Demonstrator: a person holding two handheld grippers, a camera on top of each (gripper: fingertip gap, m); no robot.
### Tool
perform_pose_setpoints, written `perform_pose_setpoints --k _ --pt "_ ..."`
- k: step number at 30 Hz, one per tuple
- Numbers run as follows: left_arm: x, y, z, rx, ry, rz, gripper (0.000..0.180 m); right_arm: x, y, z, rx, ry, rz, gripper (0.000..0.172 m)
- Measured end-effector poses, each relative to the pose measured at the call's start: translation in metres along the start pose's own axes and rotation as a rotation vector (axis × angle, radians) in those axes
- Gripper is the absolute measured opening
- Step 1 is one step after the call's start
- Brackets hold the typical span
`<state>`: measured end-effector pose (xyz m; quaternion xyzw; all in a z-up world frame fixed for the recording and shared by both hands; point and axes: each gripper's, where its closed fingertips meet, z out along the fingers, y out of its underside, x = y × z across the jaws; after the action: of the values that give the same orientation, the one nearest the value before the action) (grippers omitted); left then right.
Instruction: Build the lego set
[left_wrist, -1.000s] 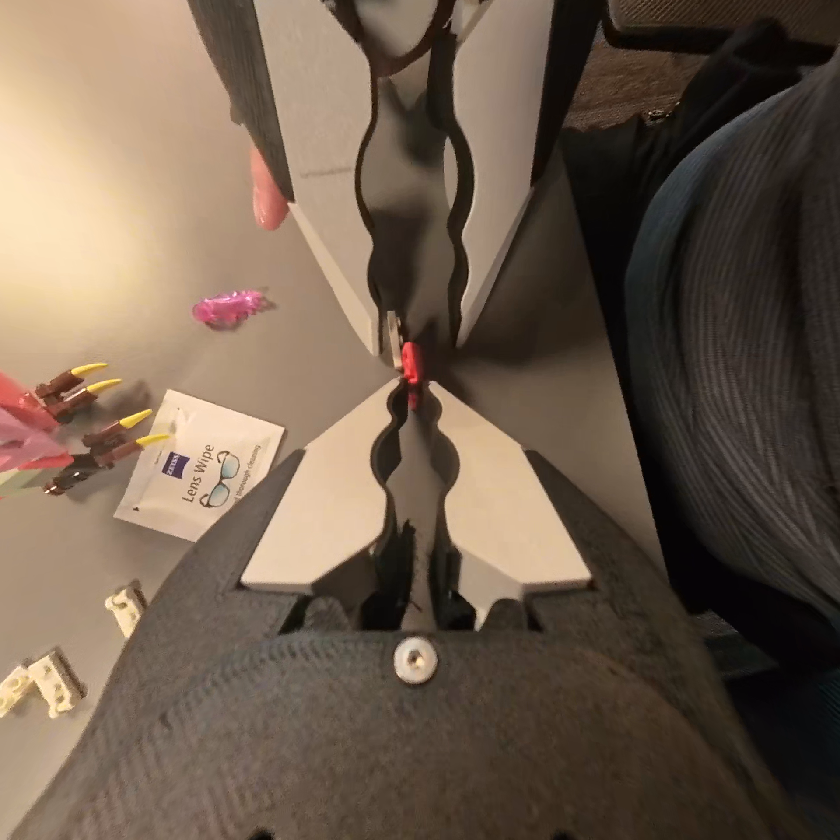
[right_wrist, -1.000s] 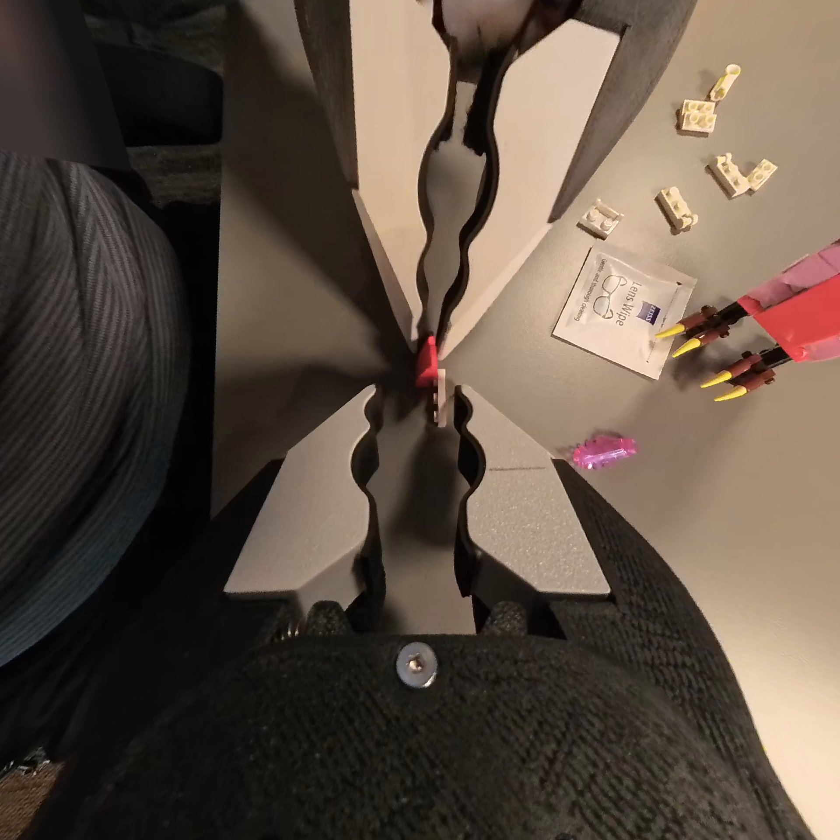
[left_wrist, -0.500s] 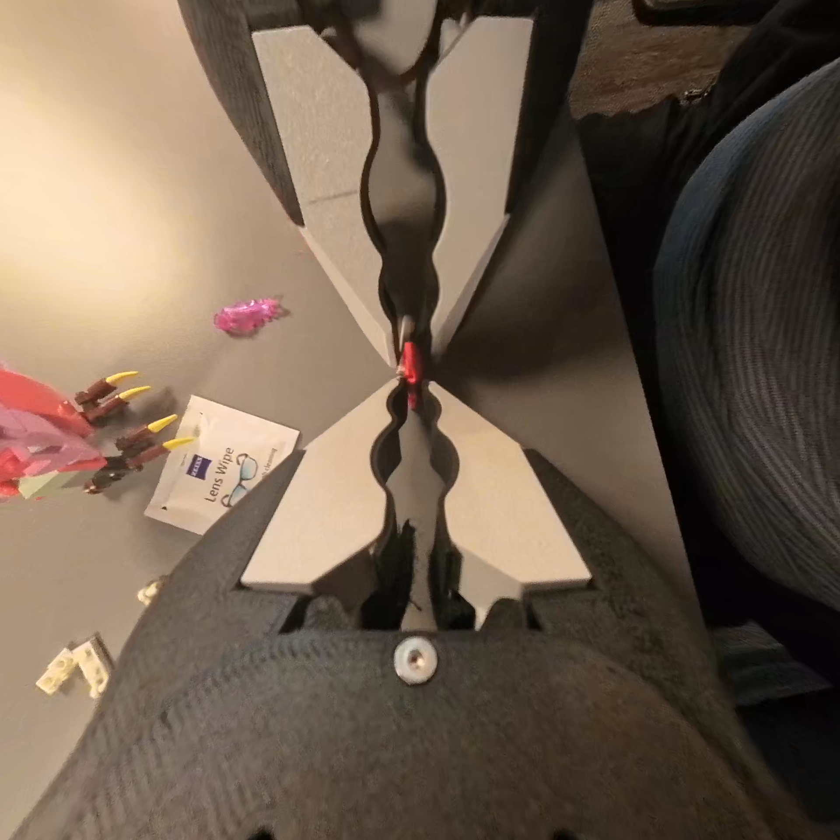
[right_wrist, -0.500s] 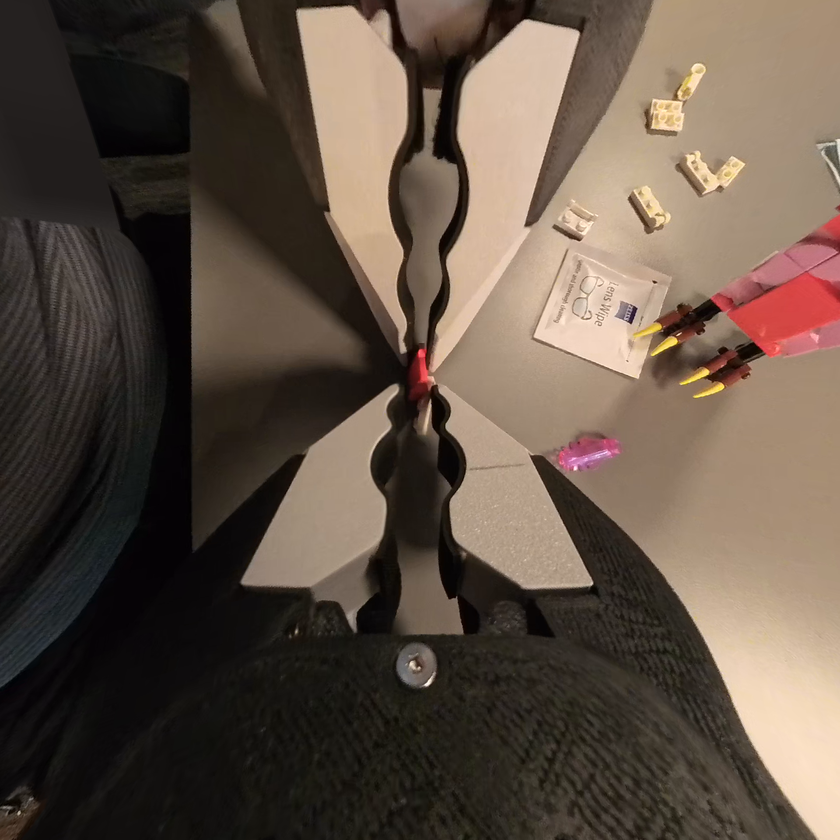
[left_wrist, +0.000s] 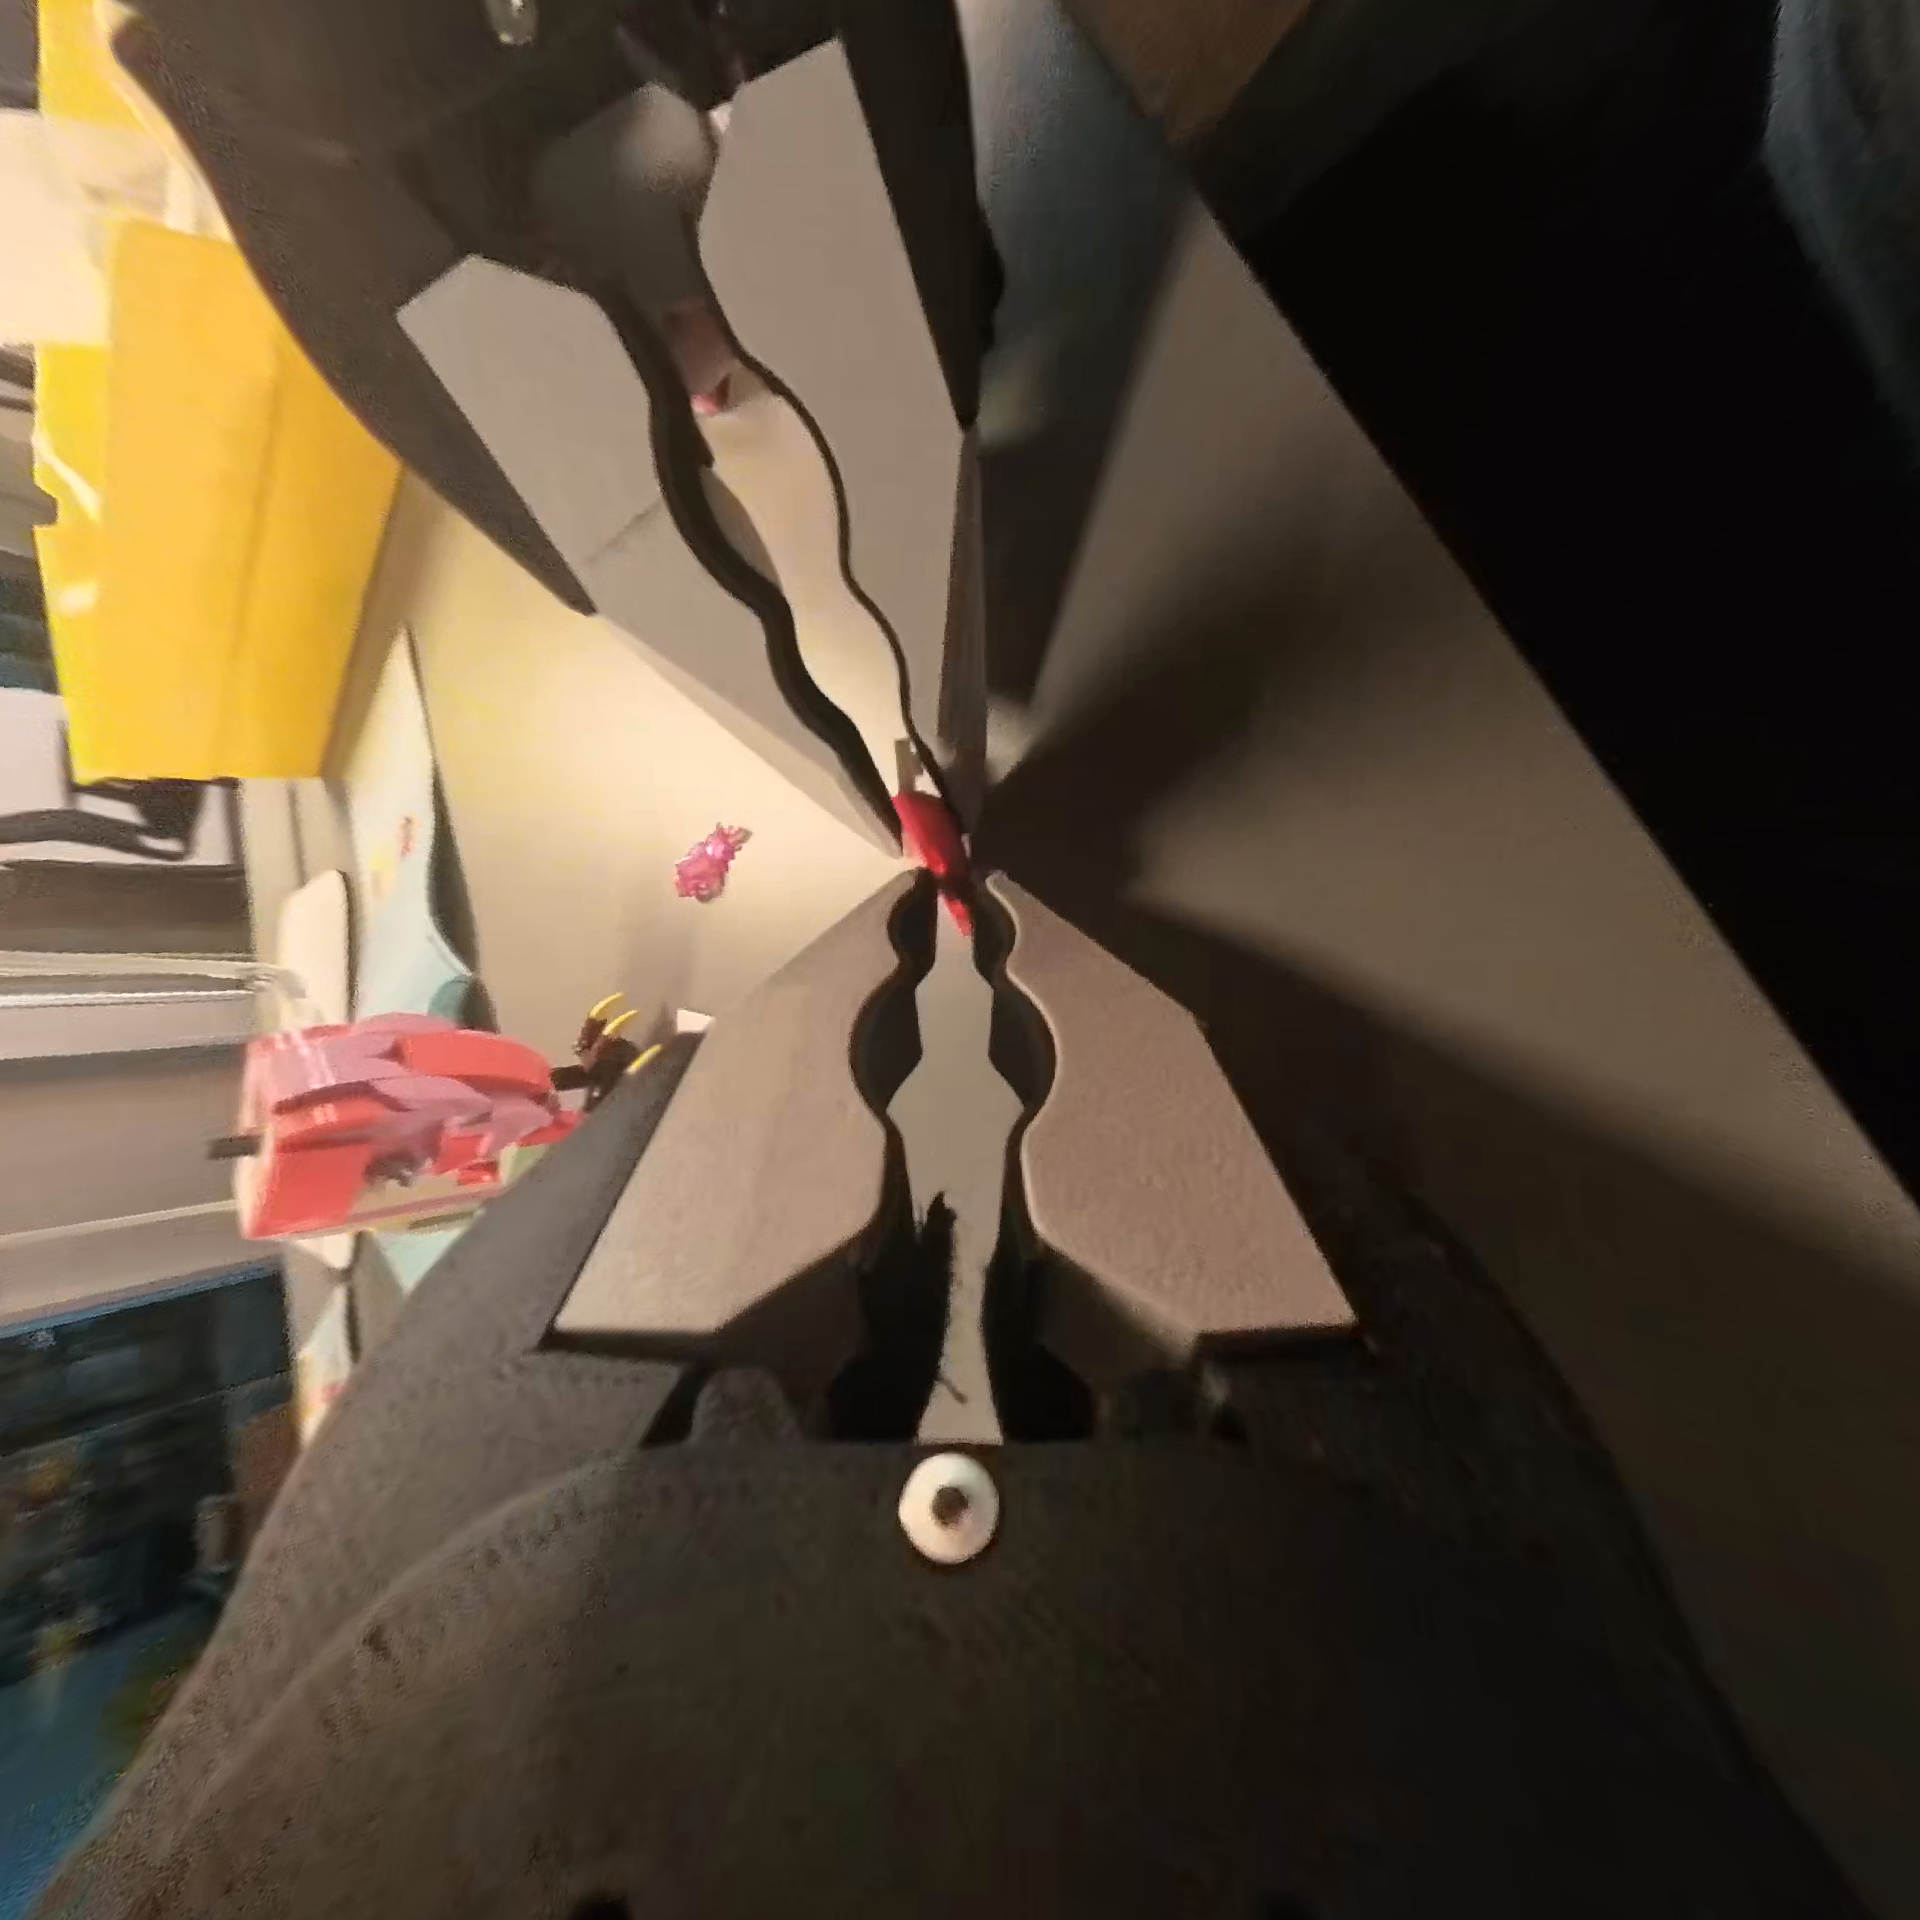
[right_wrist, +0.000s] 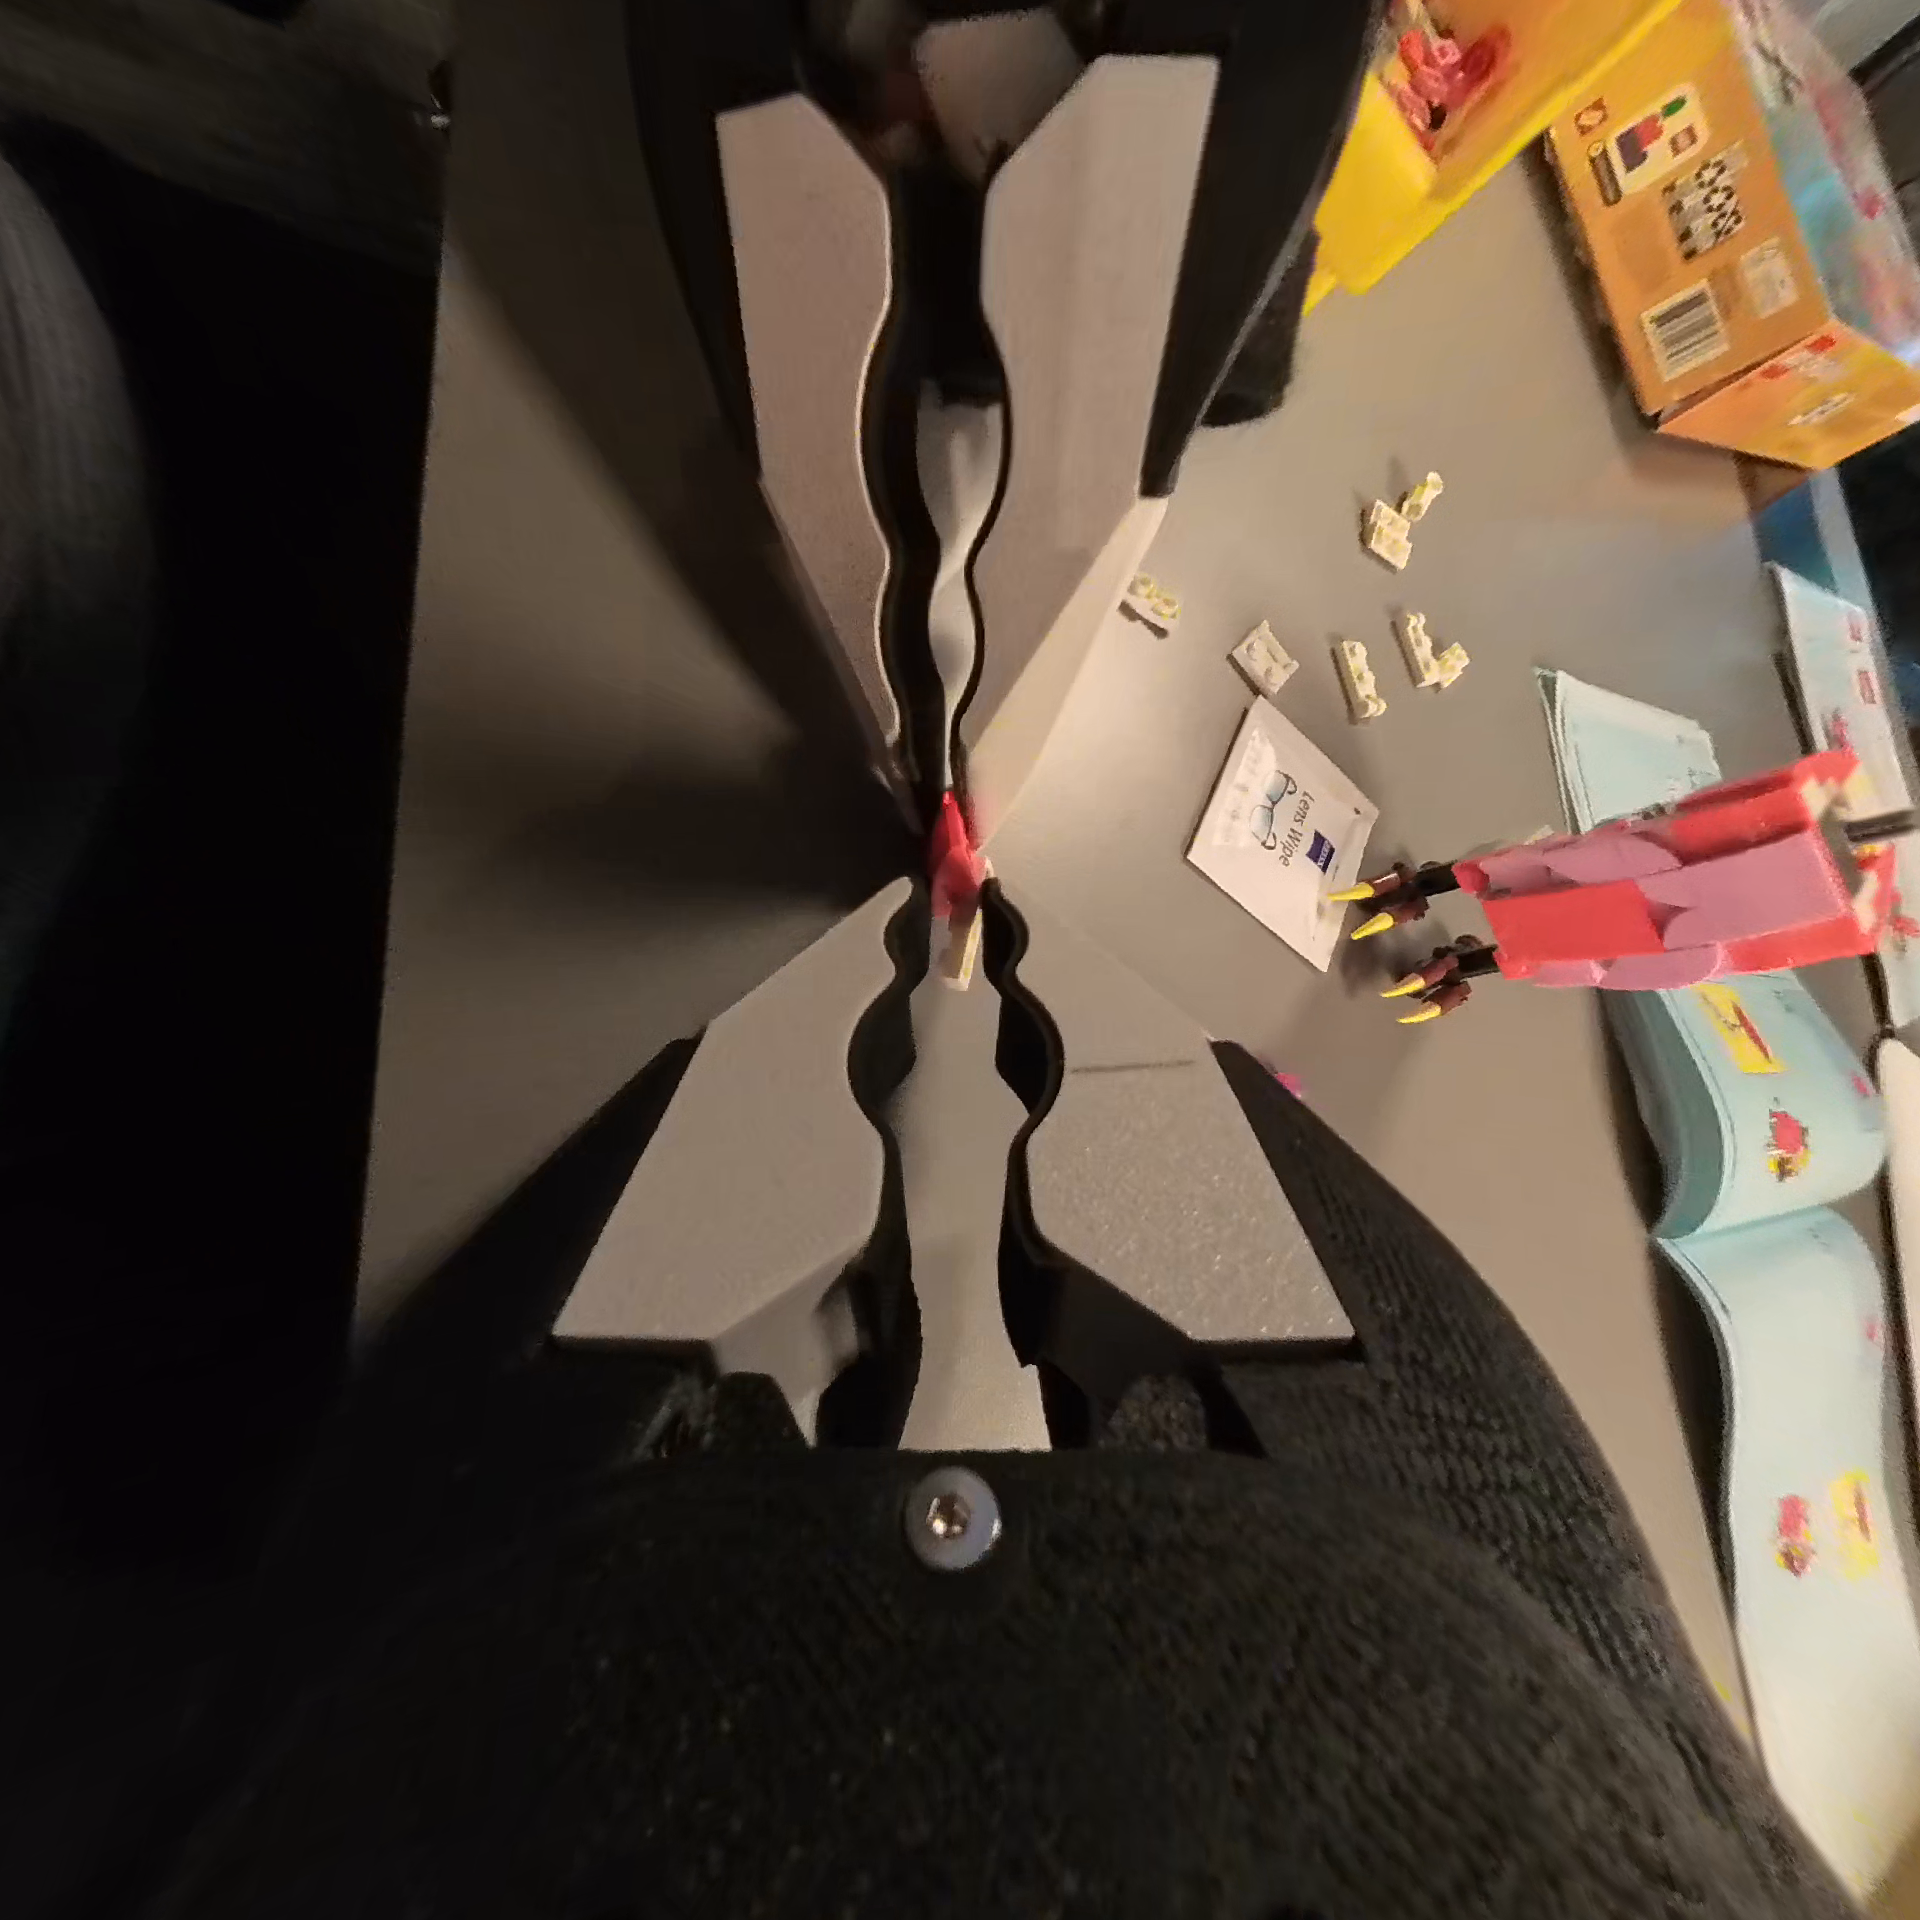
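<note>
Left gripper (left_wrist: 951, 883) and right gripper (right_wrist: 956, 904) tip to tip, fingers nearly closed

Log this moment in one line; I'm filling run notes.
left gripper: jaws shut on small red plastic brick | right gripper: jaws shut on small cream plastic plate | pieces joined tip-to-tip above grey table

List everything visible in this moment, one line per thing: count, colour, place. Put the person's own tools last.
Red brick: one, between both tools' tips.
White plate: one, joined to the red brick.
Cream bricks: about six, loose on the grey table.
Wipe sachet: one, white, by the model's claws.
Model: one, red and purple, yellow claws.
Pink crystal piece: one, translucent, on the table.
Booklet: one, pale blue, open.
Boxes: yellow and orange, far edge.
Left tool: shut on the red brick.
Right tool: shut on the white plate.
</note>
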<state>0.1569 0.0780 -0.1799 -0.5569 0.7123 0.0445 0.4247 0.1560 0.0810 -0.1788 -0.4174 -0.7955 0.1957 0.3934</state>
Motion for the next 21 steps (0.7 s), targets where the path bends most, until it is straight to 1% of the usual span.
perform_pose_setpoints --k 6,9,11,16,18,21 --pt "-0.0011 0.0006 0.0001 -0.028 -0.081 0.079 0.004 0.0005 0.0001 0.0001 -0.057 0.012 -0.014 0.009" --pt "-0.0019 0.0012 0.0002 -0.048 -0.1 0.099 0.004 0.0011 0.0004 0.0004 -0.074 0.008 0.012 0.009" --pt "-0.0021 0.0013 0.0 -0.055 -0.104 0.1 0.004 0.0013 0.0005 0.0003 -0.085 0.012 -0.003 0.009" --pt "-0.0035 0.0032 0.0 -0.105 -0.12 0.131 0.004 0.004 0.0011 0.0014 -0.133 0.027 -0.104 0.008" --pt "-0.0061 0.0051 0.0004 -0.133 -0.144 0.153 0.004 0.0069 0.002 0.0022 -0.156 0.052 -0.169 0.008" --pt "-0.008 0.0058 0.0001 -0.15 -0.174 0.176 0.004 0.0093 0.002 0.0022 -0.177 0.071 -0.218 0.007"
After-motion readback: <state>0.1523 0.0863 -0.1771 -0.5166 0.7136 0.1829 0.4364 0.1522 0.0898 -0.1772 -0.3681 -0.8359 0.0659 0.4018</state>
